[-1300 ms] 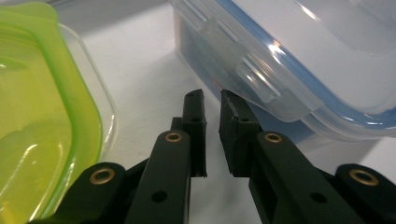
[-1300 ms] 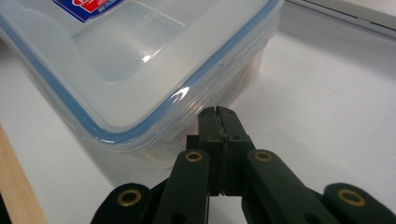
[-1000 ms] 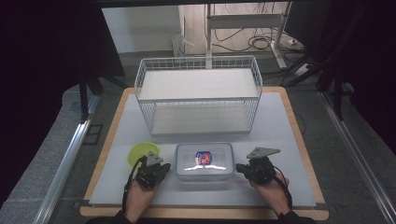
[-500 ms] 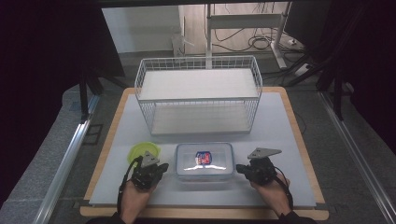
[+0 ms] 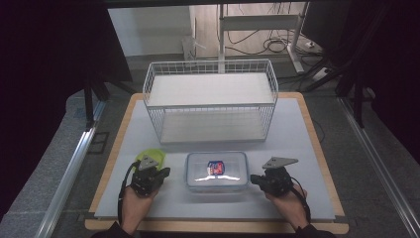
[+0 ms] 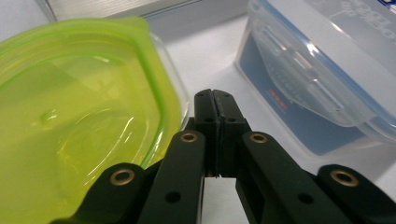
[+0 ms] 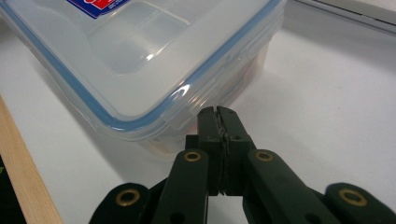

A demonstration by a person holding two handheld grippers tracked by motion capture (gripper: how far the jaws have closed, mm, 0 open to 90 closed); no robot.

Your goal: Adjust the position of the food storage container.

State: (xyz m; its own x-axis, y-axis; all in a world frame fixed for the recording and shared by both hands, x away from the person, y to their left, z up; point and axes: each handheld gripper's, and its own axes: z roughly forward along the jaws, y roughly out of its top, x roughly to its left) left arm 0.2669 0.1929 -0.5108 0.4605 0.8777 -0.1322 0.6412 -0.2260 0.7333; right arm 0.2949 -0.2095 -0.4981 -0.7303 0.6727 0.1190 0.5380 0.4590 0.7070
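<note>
Nothing is gripped yet, so this looks like the approach; the next move would likely need the jaws spread. The left gripper [image 5: 147, 174], jaws pressed together and empty, sits between the green lid [image 6: 70, 107] and the clear box [image 5: 216, 171]. The right gripper [image 5: 270, 179], also closed and empty, points at the box's right corner, just beside it.

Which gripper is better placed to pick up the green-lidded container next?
Probably left. The left gripper sits right beside the green-lidded container, jaws shut, while the right gripper is across the clear lidded box.
</note>
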